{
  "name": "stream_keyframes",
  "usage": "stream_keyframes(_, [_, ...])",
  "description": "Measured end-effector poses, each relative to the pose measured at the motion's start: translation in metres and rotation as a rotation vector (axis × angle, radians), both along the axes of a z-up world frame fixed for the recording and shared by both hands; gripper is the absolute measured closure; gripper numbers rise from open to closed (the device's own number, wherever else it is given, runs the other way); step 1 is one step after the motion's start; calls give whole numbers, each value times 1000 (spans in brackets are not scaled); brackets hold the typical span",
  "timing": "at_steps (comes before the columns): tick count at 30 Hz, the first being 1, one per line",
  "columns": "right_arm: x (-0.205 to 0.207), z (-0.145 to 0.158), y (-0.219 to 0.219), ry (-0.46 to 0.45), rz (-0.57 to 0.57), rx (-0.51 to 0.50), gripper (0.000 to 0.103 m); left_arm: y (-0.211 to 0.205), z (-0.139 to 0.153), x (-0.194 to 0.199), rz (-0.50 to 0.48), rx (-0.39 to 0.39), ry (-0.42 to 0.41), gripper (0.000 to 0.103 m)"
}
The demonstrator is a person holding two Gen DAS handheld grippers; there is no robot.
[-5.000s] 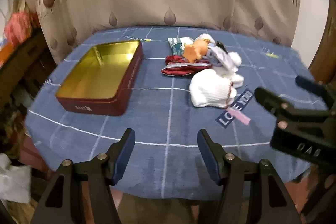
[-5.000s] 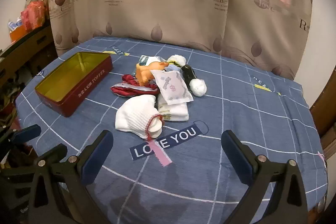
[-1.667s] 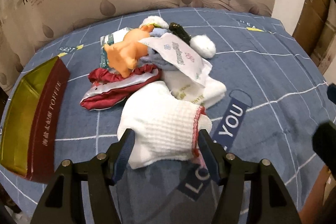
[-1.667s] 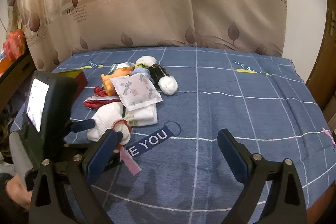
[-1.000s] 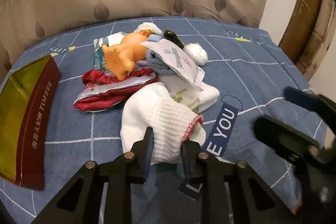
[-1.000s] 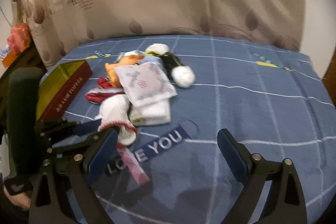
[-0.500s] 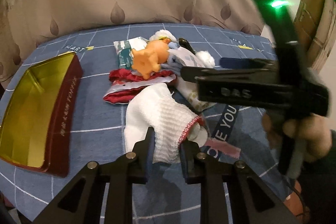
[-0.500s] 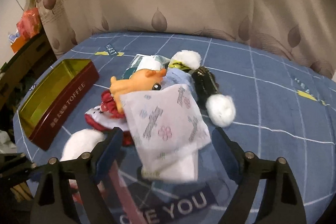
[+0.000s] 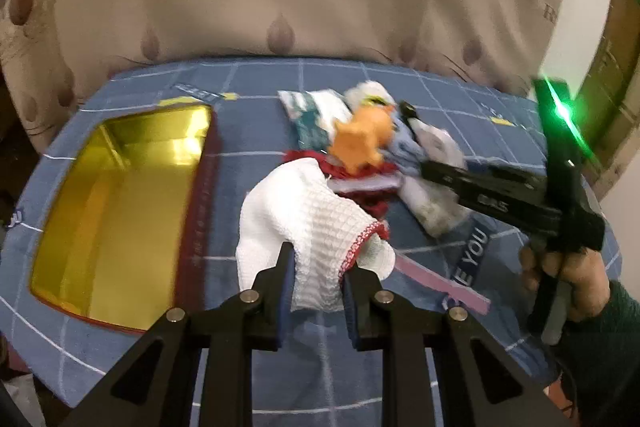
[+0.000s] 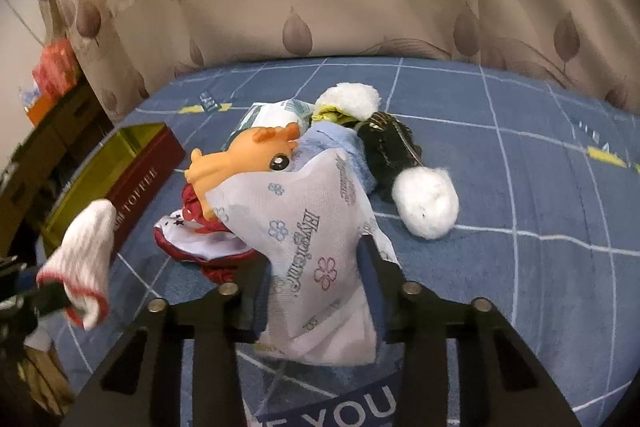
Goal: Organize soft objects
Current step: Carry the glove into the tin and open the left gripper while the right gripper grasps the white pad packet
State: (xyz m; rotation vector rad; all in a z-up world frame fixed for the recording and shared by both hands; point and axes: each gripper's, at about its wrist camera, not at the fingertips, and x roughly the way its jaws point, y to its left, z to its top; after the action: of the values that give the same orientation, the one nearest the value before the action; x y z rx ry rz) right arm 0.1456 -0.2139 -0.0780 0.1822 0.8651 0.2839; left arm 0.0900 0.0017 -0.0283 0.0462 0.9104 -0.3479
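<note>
Though its gold inside is bare, the toffee tin (image 9: 120, 211) (left claw (image 9: 316, 279) clamping white glove (image 9: 308, 215)).

My left gripper (image 9: 316, 277), wide open over the bare cloth five seconds ago, is now clamped on the cuff of the white glove (image 9: 310, 227) and has lifted it off the pile toward the tin (image 9: 120, 203). My right gripper (image 10: 316, 291), wide open a second ago, has dropped over the pile and is closing on the printed tissue pack (image 10: 304, 227) between its pads
</note>
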Motion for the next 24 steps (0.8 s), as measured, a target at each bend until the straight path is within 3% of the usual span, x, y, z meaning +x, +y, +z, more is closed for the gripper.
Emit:
stream_keyframes(9, [-6,-2,-16,-20,-30,86,82,42,23,15,110,25,-59,81])
stream_keyframes(17, [-6,-12,-14,-41,-94,-92,87,88,23,35,232,80,-34,81])
stream_keyframes(24, [-1,-23,-25,7,-117,-29,88,132,16,68,317,99,27,81])
